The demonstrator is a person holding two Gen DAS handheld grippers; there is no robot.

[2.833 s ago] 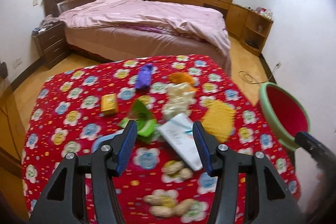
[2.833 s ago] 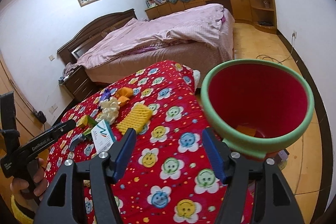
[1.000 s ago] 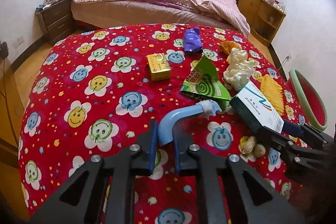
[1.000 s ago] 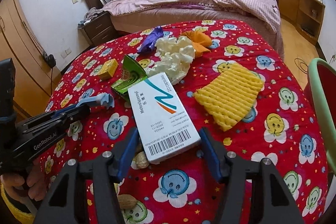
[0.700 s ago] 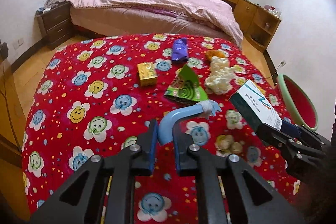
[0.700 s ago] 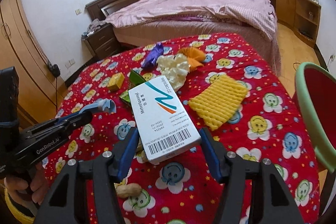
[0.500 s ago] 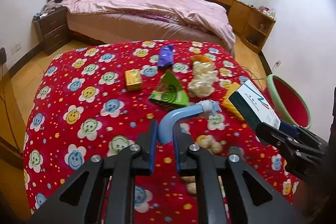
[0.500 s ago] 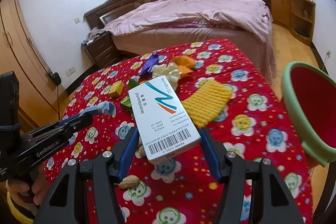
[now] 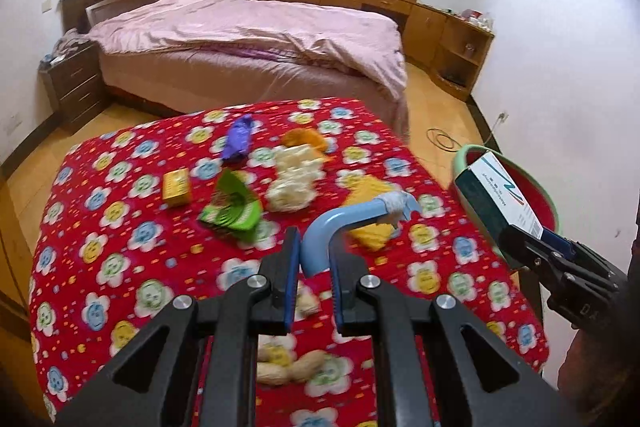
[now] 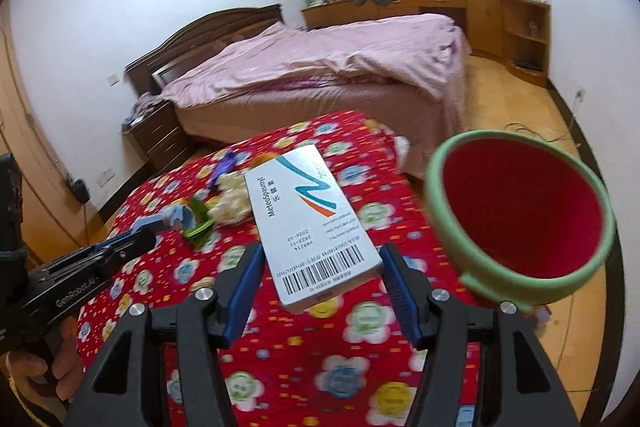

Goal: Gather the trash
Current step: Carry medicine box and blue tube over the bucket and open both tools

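Observation:
My left gripper is shut on a bent blue plastic handle and holds it above the red flowered table. My right gripper is shut on a white medicine box, held in the air left of the red bin with a green rim. In the left wrist view the box is in front of the bin. On the table lie a green wrapper, a yellow box, a purple wrapper, white foam, yellow foam net and peanuts.
A bed with a pink cover stands behind the table. A nightstand is at the left, wooden cabinets along the far wall. The bin stands off the table's right edge. A cable lies on the wooden floor.
Both grippers closed on their items, lifted them off the table and drew back. They now swing right toward the bin, which has grown larger in the right wrist view.

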